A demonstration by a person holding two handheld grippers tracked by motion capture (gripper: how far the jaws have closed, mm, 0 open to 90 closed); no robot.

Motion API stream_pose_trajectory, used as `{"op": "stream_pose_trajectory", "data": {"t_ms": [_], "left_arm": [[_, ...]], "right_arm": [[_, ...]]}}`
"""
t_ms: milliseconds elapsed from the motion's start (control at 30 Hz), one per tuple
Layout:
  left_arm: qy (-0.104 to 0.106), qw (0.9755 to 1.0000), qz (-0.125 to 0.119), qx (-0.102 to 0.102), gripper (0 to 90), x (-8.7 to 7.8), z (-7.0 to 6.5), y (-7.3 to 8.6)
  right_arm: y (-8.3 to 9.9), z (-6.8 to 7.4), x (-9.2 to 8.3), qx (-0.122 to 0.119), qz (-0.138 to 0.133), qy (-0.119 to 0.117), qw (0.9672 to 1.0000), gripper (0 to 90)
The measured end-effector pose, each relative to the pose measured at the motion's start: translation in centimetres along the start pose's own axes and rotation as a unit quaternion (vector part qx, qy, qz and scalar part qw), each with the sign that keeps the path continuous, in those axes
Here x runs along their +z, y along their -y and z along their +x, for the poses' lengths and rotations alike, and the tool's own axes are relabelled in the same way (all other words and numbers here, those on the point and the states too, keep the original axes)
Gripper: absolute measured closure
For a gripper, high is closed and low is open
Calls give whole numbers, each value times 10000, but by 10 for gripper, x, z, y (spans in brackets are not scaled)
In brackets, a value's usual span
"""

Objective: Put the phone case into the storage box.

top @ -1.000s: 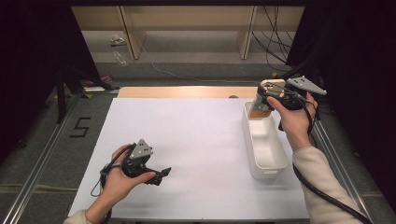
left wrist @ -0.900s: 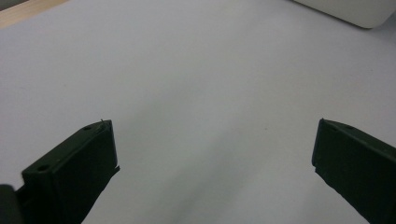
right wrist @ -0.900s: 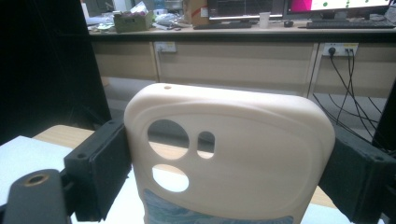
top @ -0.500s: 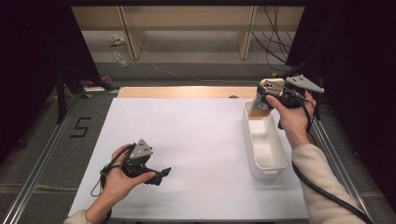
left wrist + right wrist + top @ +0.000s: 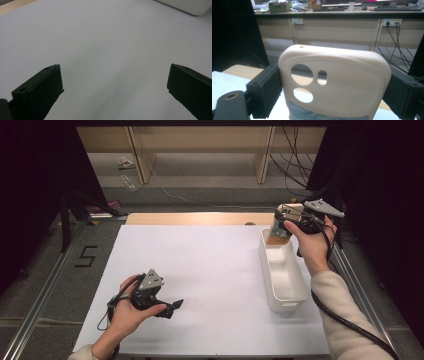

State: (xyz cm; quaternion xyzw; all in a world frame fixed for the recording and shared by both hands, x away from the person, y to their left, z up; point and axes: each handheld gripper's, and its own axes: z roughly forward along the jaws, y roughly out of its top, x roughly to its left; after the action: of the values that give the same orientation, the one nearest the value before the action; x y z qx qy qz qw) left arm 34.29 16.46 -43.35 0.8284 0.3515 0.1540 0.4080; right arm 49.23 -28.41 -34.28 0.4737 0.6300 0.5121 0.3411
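My right gripper (image 5: pixel 278 224) is shut on a cream phone case (image 5: pixel 334 85) with camera cut-outs, its two black jaws pressing the case's side edges. In the high view the phone case (image 5: pixel 278 233) hangs above the far end of a long white bin (image 5: pixel 283 272) at the table's right side. My left gripper (image 5: pixel 172 307) rests low over the white table sheet (image 5: pixel 210 270) at the front left, jaws pointing right. Its black fingers (image 5: pixel 40 87) stand wide apart with nothing between them.
A bare wooden strip (image 5: pixel 200 218) runs along the table's far edge. Beyond it are wooden shelving legs and loose cables (image 5: pixel 295 165) on the floor. Metal rails (image 5: pixel 45 295) flank the table. The bin's corner (image 5: pixel 190 6) lies ahead of the left gripper.
The right hand has shifted only slightly with the phone case over the bin's far end. The left hand has stayed put.
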Motion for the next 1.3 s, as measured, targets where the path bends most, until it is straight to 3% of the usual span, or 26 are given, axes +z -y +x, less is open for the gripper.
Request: {"op": "stream_pose_trajectory", "data": {"t_ms": [1300], "left_arm": [[15, 10000, 2, 2, 0, 0, 0, 0]], "right_arm": [[-2, -7, 24, 28, 163, 119, 9998, 126]]}}
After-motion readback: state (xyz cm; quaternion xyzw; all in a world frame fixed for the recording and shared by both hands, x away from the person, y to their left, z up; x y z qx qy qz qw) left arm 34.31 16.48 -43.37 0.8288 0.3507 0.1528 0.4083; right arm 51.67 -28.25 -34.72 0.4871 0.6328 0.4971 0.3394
